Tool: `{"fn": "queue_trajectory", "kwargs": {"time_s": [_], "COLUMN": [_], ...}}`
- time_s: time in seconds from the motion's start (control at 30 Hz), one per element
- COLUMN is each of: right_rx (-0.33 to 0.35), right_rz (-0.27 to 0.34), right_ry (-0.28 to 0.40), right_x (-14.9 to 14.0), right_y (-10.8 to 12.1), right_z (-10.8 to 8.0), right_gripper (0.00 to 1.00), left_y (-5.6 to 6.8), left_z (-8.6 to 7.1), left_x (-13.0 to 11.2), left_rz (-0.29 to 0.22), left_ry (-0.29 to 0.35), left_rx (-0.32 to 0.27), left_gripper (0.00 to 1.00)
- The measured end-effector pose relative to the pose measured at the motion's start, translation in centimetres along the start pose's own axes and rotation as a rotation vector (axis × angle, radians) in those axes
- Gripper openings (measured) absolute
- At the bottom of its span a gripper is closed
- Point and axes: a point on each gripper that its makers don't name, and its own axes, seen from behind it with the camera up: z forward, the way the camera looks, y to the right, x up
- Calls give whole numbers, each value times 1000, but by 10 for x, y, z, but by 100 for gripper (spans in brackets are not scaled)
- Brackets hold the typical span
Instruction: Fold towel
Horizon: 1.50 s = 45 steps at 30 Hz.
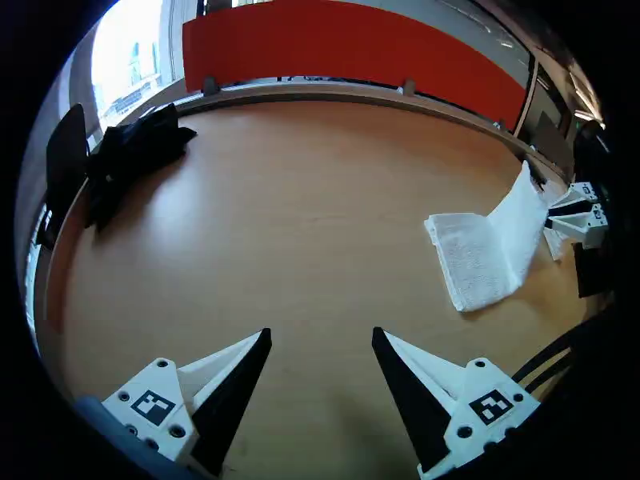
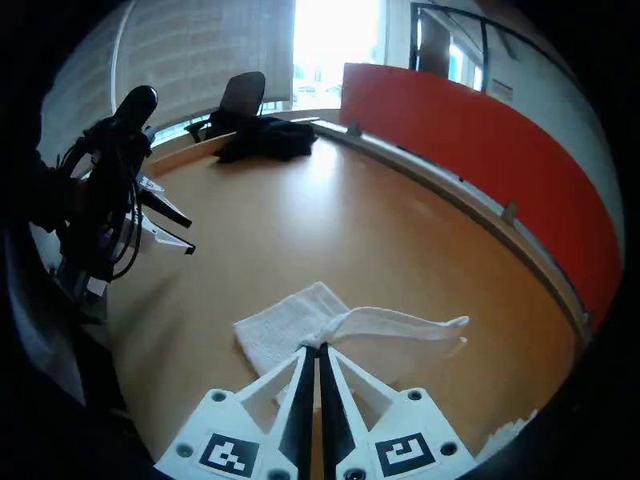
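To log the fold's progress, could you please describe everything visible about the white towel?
The white towel is terry-looking cloth, partly folded, lying on the wooden table. One part rests flat; one edge is lifted off the surface, pinched between the closed fingers of the right gripper, with a flap draping sideways. The open left gripper is apart from it.

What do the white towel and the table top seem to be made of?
The white towel is likely terry cloth, matte, with a nubby texture and soft drape. The table top looks like wood or wood-look laminate, smooth semi-gloss; faint grain and window glare show.
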Motion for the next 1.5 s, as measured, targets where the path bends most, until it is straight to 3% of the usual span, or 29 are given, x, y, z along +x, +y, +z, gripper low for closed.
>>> {"fn": "queue_trajectory", "kwargs": {"time_s": [0.47, 0.73, 1.1, 1.5], "right_rx": [100, 92, 75, 53], "right_rz": [-33, -14, 18, 32], "right_ry": [-54, -115, -124, -178], "right_x": [-11, -29, -38, -71], "right_y": [-34, -33, -27, -24], "right_z": [31, 38, 34, 31], "right_gripper": [7, 72, 75, 75], "left_y": [-11, -15, -14, -13], "left_z": [-5, -5, -4, -3], "left_x": [-2, -4, -2, -3], "left_rz": [-20, -27, -23, -23], "left_ry": [4, 2, 2, -1], "left_rx": [16, 25, 22, 24], "left_gripper": [93, 93, 93, 93]}}
